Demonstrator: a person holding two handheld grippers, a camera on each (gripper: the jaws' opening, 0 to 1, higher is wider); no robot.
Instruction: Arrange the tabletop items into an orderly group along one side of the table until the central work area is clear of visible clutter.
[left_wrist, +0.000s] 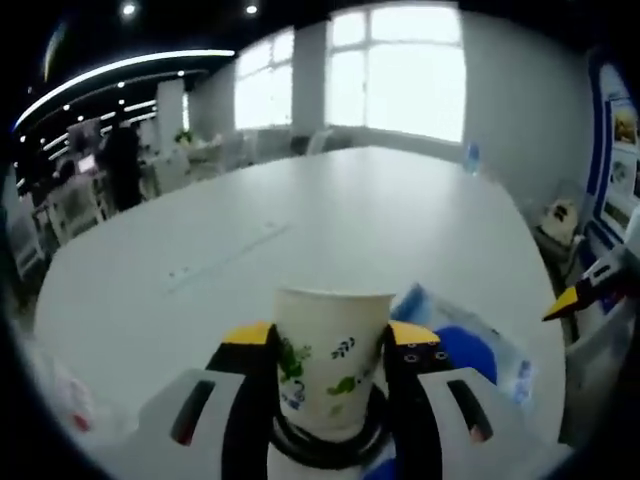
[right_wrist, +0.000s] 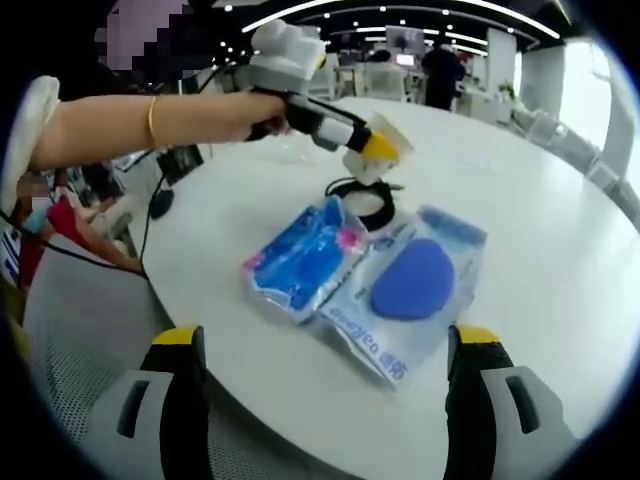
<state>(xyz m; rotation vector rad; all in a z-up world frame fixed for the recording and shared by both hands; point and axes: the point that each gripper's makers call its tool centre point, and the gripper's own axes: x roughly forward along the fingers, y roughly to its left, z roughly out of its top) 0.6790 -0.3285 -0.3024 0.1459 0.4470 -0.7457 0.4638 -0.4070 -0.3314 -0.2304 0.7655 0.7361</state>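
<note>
The left gripper is clamped on a paper cup, upright between its jaws, its long axis vertical, held just above a black ring on the white table. In the right gripper view the person's arm reaches in level from the left, carrying that gripper over the ring. The right gripper hangs back at the near edge, jaws spread wide and empty (nearer the two packets). A blue wipes pack and a sponge packet lie side by side, touching, directly ahead of it.
</note>
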